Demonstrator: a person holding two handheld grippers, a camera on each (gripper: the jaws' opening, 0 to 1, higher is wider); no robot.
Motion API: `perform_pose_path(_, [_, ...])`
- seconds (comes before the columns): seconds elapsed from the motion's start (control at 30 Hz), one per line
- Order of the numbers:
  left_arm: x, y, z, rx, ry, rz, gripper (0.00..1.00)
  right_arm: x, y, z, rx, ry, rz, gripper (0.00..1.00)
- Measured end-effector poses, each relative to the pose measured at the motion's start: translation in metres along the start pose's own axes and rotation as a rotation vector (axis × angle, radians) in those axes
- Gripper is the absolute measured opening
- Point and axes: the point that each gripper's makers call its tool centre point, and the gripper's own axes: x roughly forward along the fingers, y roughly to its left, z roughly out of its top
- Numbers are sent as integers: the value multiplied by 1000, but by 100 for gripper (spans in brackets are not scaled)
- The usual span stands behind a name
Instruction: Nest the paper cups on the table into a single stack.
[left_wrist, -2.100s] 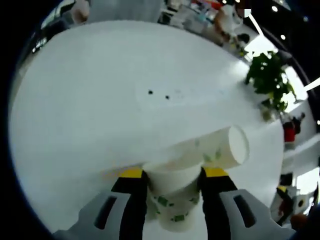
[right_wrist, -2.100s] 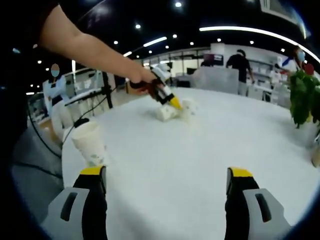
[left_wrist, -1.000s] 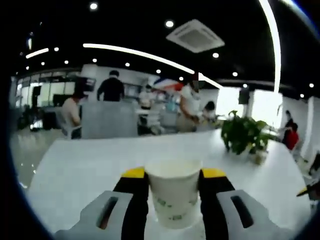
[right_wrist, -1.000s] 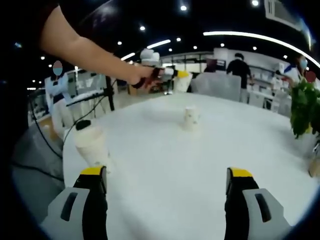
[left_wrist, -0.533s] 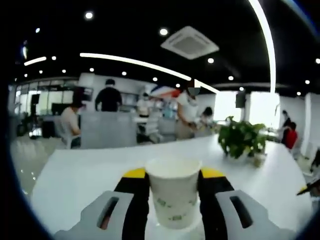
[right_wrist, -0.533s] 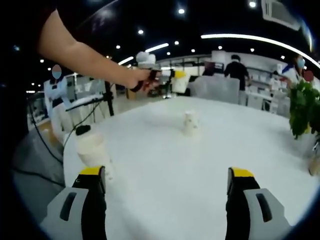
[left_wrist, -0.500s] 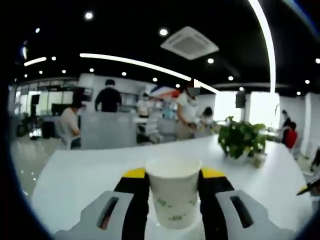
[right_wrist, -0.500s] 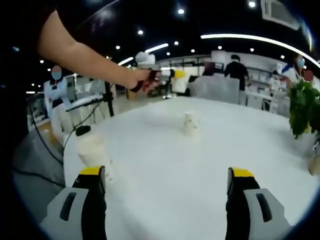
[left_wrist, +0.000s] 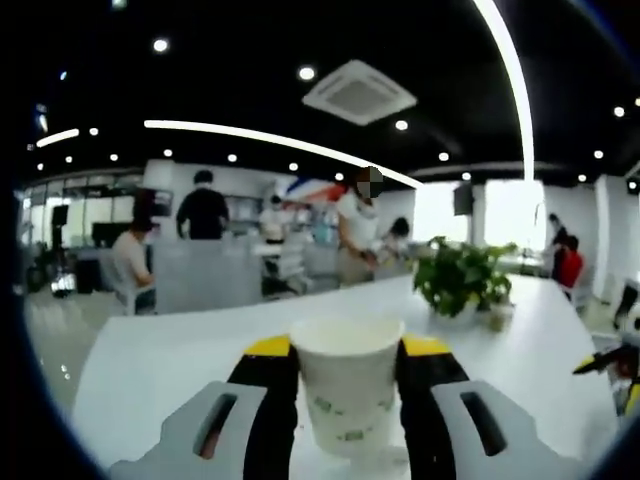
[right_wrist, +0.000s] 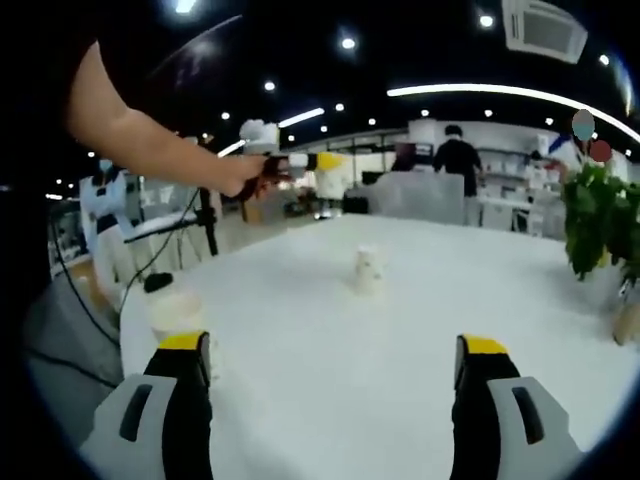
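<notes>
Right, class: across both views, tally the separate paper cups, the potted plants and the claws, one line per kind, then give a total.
Paper cups: 3 (held cup in the left claw, middle cup, edge cup)
Potted plant: 1
Claws: 2 (left claw, right claw)
Total: 6

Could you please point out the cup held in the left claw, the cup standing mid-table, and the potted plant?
held cup (left_wrist: 347, 395): left gripper view, on its side wall.
standing cup (right_wrist: 368, 268): right gripper view, on its side.
potted plant (left_wrist: 458, 281): left gripper view, on its leaves.
</notes>
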Motion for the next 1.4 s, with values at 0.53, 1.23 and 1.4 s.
perform_pose_path(0.53, [-32,-37,7,-2,-17,-47,37,-11,10,5,-44,-5,45,100])
perform_pose_path(1.23, [-58,-86,2,-3,-41,-94,36,-27,12,13,-28,-25,47,100])
perform_pose_path(1.4, [-63,-90,-1,6,-34,-107,37,-29,13,13,-28,-26,48,100])
